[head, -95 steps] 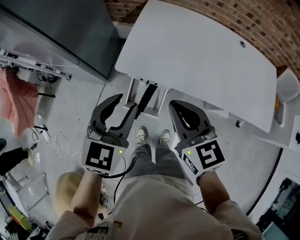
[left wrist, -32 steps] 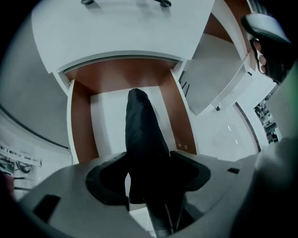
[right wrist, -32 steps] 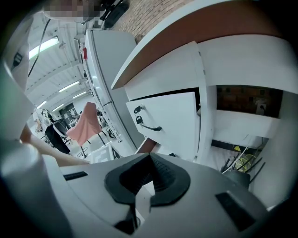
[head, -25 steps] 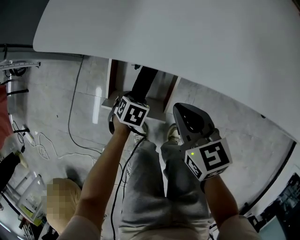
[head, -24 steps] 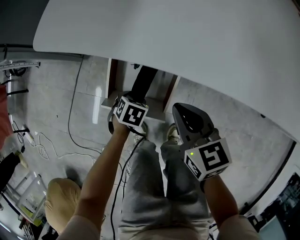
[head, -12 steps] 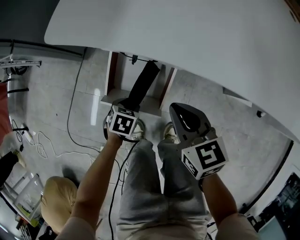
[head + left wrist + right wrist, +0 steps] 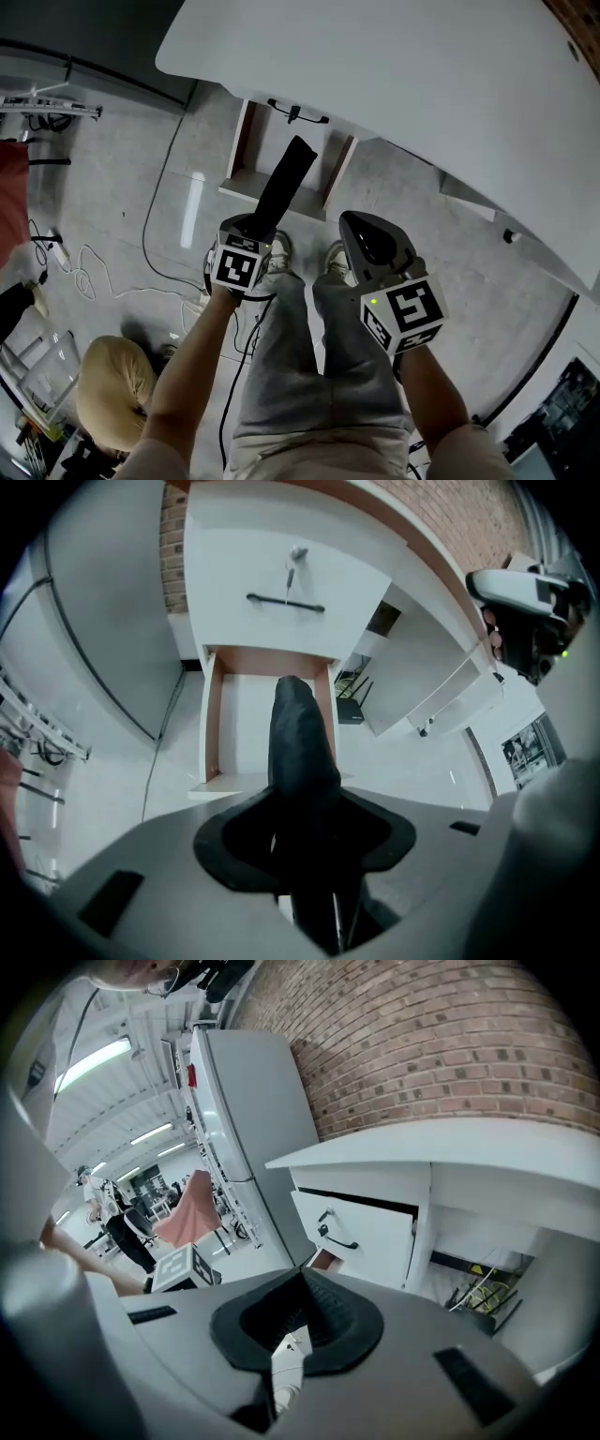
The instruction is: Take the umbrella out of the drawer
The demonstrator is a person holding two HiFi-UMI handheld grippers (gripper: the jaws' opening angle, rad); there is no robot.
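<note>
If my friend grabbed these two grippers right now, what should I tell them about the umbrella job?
Left gripper: its jaws have just been closing and are shut on the black umbrella.
Right gripper: shut, nothing in it, held beside the left one.
Umbrella: held up in the air, far end pointing over the open drawer under the white desk.
Done: drawer open, umbrella gripped.
Left: bring the umbrella fully clear of the drawer.

Left gripper (image 7: pixel 242 228) pointing steeply down, fingers (image 7: pixel 141 855) just closed on umbrella (image 7: pixel 286 178), right gripper (image 7: pixel 354 218) fingers (image 7: pixel 422 1335) together, empty.
</note>
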